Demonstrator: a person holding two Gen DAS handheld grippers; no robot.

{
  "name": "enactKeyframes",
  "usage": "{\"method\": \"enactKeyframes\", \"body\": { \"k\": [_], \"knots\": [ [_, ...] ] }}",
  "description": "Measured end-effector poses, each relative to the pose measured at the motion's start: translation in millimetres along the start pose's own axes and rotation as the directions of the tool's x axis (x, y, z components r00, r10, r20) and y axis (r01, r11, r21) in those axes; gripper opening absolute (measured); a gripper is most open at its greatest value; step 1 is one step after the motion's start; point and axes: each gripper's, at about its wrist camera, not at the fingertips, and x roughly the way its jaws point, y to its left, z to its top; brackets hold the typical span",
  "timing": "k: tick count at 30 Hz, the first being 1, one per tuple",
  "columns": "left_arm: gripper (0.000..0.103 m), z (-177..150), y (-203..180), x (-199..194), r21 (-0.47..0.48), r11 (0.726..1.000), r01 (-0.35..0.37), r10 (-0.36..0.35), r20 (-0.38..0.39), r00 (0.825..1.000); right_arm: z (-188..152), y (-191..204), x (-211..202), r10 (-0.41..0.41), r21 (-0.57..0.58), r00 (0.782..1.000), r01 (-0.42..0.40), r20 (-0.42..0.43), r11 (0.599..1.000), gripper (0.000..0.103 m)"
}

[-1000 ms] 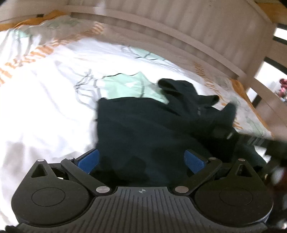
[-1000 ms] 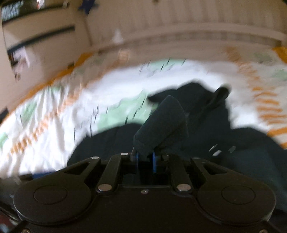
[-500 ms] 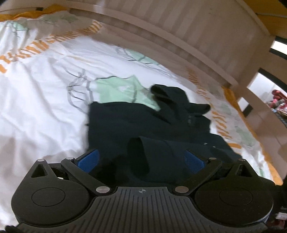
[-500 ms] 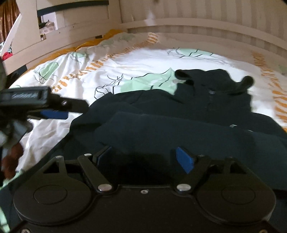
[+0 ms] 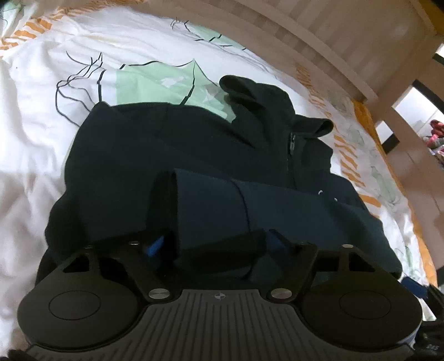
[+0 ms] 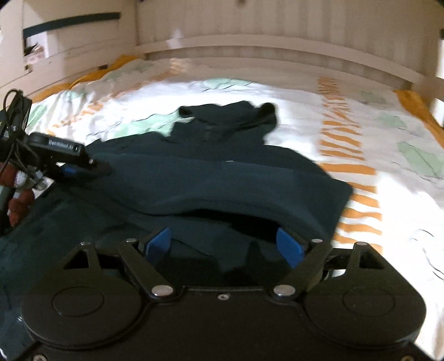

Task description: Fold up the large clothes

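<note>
A dark navy hoodie (image 5: pixel 138 155) lies flat on the bed, hood (image 5: pixel 255 97) toward the headboard and zip upward. One sleeve (image 5: pixel 216 200) is folded across its body. My left gripper (image 5: pixel 216 244) sits low over that sleeve's near edge with its jaws closing. A bunch of sleeve fabric lies between the blue pads (image 5: pixel 154 247). My right gripper (image 6: pixel 223 245) hovers over the hoodie's (image 6: pixel 222 177) near right part, its jaws opening and nothing gripped; dark cloth lies under them. In the right wrist view the left gripper (image 6: pixel 91 166) shows at the far left edge.
The hoodie rests on a white duvet (image 5: pixel 36 125) with green and orange print (image 6: pixel 341 138). A pale slatted headboard (image 6: pixel 249 25) runs along the back, with a wooden bed rail (image 5: pixel 394 91) at the right. A person's hand (image 6: pixel 19 194) holds the left gripper.
The right gripper let go of the sleeve it held up and opened; the sleeve now lies across the hoodie. The left gripper moved in over it and its jaws narrowed.
</note>
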Motion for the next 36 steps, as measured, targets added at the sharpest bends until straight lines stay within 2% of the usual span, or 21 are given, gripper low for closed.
{"method": "enactKeyframes", "body": {
  "k": [1, 2, 3, 7, 13, 18, 21, 24, 30, 31, 33, 34, 36],
  "knots": [
    [0.04, 0.1, -0.7, -0.7, 0.002, 1.0, 0.008, -0.008, 0.01, 1.0, -2.5, -5.9, -2.4, -0.01, 0.019, 1.0, 0.009, 0.012, 1.0, 0.086],
    [0.025, 0.9, -2.2, -1.6, 0.008, 1.0, 0.002, -0.003, 0.014, 1.0, -4.8, -12.3, -4.1, -0.02, 0.051, 0.999, 0.019, 0.025, 0.999, 0.086],
    [0.017, 2.2, -4.6, -4.2, 0.024, 1.0, -0.02, 0.019, 0.023, 1.0, -8.4, -19.8, -7.0, -0.026, 0.084, 0.999, 0.023, 0.035, 0.996, 0.086],
    [0.017, 15.2, -7.8, -23.4, 0.059, 0.998, -0.001, -0.004, 0.07, 0.998, -10.1, -42.4, -9.9, -0.042, 0.207, 0.996, 0.025, 0.077, 0.978, 0.086],
    [0.015, 39.2, -10.2, -44.6, 0.105, 0.994, -0.023, 0.009, 0.138, 0.99, -1.7, -57.5, -5.3, -0.035, 0.28, 0.988, -0.009, 0.151, 0.96, 0.09],
    [0.015, 43.6, -8.7, -41.2, 0.131, 0.99, -0.062, 0.043, 0.142, 0.989, -9.0, -53.5, 10.1, -0.007, 0.273, 0.993, -0.026, 0.118, 0.962, 0.09],
    [0.015, 38.1, -3.4, -32.6, 0.11, 0.991, -0.074, 0.061, 0.121, 0.991, -14.6, -46.5, 18.7, 0.014, 0.238, 0.997, -0.034, 0.082, 0.971, 0.093],
    [0.015, 30.0, -0.8, -25.4, 0.104, 0.991, -0.085, 0.075, 0.095, 0.993, -21.7, -45.4, 34.5, 0.083, 0.245, 0.996, -0.078, -0.01, 0.966, 0.093],
    [0.02, 18.0, -4.9, -16.5, 0.135, 0.986, -0.096, 0.087, 0.071, 0.994, -27.3, -31.8, 37.8, 0.057, 0.161, 0.998, -0.05, -0.034, 0.986, 0.099],
    [0.024, 16.4, -6.8, -16.1, 0.148, 0.984, -0.099, 0.089, 0.074, 0.993, -27.6, -29.7, 38.3, 0.051, 0.149, 0.998, -0.045, -0.035, 0.988, 0.1],
    [0.04, 13.0, -11.5, -15.5, 0.178, 0.979, -0.1, 0.087, 0.077, 0.993, -28.8, -26.3, 38.6, 0.044, 0.127, 0.998, -0.039, -0.038, 0.991, 0.101],
    [0.044, 10.8, -14.8, -14.5, 0.202, 0.974, -0.102, 0.088, 0.079, 0.993, -29.2, -24.8, 39.1, 0.04, 0.117, 0.998, -0.035, -0.038, 0.992, 0.102],
    [0.055, 5.0, -22.3, -9.8, 0.267, 0.955, -0.132, 0.113, 0.086, 0.99, -29.4, -20.8, 40.5, 0.026, 0.095, 0.999, -0.022, -0.04, 0.995, 0.102]
  ]
}}
